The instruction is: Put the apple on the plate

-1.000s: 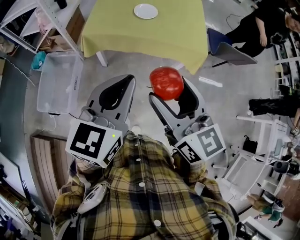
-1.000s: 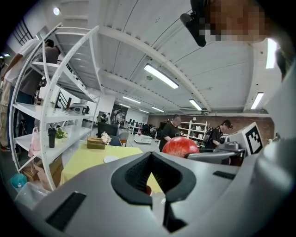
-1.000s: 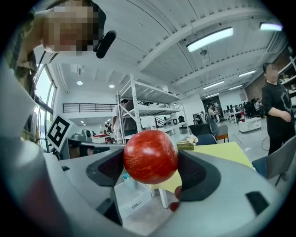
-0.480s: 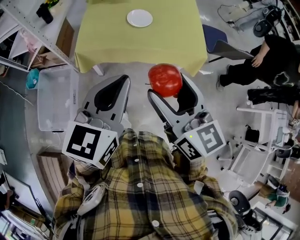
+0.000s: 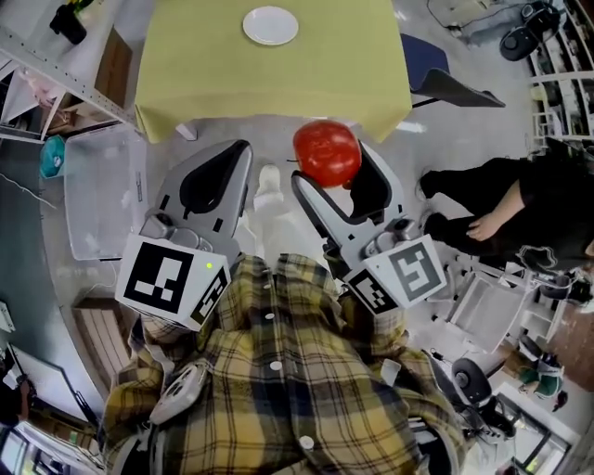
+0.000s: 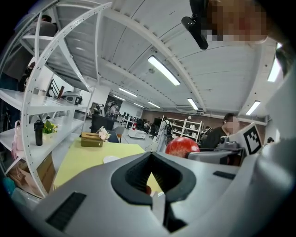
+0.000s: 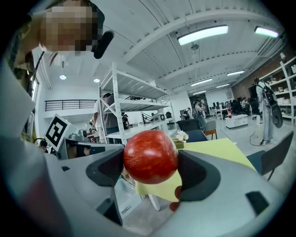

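Holds the apple [image 5: 327, 153] clamped in the right tool [image 5: 332, 172], near the edge of the desk [image 5: 278, 79] bearing the plate [image 5: 271, 25]; carries the left tool [image 5: 239, 151] clenched, empty.

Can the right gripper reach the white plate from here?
Probably not yet. The right gripper, shut on the round red apple, hangs short of the yellow-clothed table, and the round white plate sits toward its far side. Nothing visible blocks the way across.
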Tool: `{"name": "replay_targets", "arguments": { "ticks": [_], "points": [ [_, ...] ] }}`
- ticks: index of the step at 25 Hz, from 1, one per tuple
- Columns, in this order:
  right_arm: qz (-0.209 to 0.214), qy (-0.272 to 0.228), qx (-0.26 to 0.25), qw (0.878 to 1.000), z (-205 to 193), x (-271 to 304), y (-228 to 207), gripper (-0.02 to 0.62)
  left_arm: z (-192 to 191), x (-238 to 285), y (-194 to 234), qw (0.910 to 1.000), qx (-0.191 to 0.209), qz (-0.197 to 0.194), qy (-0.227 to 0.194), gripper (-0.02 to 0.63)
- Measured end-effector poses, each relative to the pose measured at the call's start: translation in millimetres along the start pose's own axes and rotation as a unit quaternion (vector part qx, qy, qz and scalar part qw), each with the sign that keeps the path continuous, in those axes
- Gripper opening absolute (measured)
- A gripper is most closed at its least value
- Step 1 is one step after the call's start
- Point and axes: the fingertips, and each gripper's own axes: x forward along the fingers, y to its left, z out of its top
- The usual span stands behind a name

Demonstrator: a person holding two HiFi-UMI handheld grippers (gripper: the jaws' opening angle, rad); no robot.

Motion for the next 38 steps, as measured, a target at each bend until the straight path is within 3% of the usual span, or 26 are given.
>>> {"name": "replay_targets", "arguments": {
  "ticks": [14,24,38],
  "points": [
    [0.05,0.003,-0.009,0.999,30.4,79.1,-66.1,0.36,35.7,80.9,48.7,0.999,0.003,0.043,-0.013,0.006],
    [0.075,-0.006,-0.019,0.997,68.2,107.8,-137.5,0.36,69.9,159.0,49.3,0.9978,0.014,0.06,-0.023,0.006],
    [0.119,0.002,-0.023,0.993,62.4,119.9,-159.0,0.36,56.6,178.3,58.2,0.9945,-0.004,0.103,-0.022,0.006]
  ]
}}
